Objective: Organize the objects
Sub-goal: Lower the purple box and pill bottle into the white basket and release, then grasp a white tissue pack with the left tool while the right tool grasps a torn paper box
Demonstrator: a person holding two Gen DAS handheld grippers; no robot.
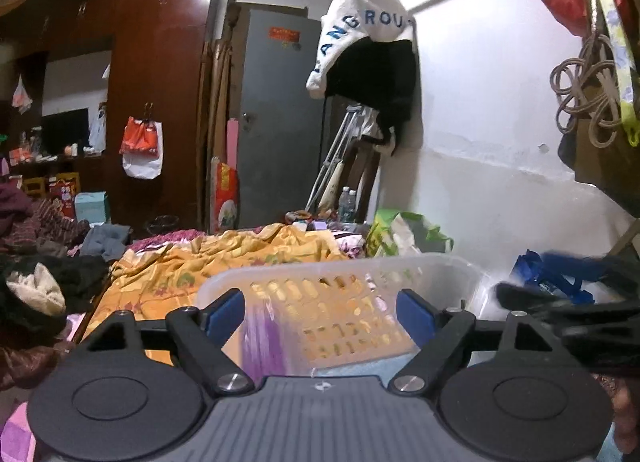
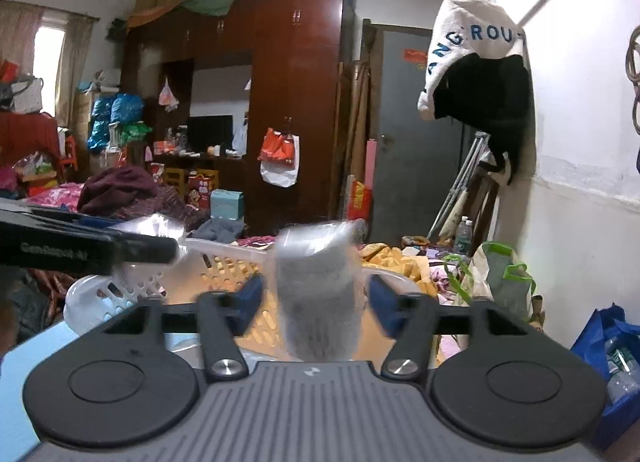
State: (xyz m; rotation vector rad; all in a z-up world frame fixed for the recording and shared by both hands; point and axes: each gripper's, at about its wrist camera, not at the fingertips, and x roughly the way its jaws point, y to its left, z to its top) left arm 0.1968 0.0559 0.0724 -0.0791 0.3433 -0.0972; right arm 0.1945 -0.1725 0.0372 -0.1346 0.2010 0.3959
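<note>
A translucent white plastic basket [image 1: 344, 274] with slotted walls sits on the bed just ahead of my left gripper [image 1: 320, 312], which is open over its near rim; a blurred purple thing [image 1: 264, 346] lies inside. In the right wrist view the basket [image 2: 120, 286] lies below and ahead. My right gripper [image 2: 316, 300] is open, and a blurred grey and clear cylindrical object [image 2: 316, 294] sits between its blue pads [image 2: 250, 298] without touching them. The left gripper's black body [image 2: 80, 250] crosses from the left.
An orange patterned bedspread [image 1: 224, 262] covers the bed beyond the basket. Piled clothes [image 1: 36, 286] lie at left. A green and white bag [image 1: 400, 234] and a blue bag [image 1: 552, 274] stand by the white wall at right. A dark wardrobe [image 2: 296, 101] and grey door [image 2: 404, 121] stand behind.
</note>
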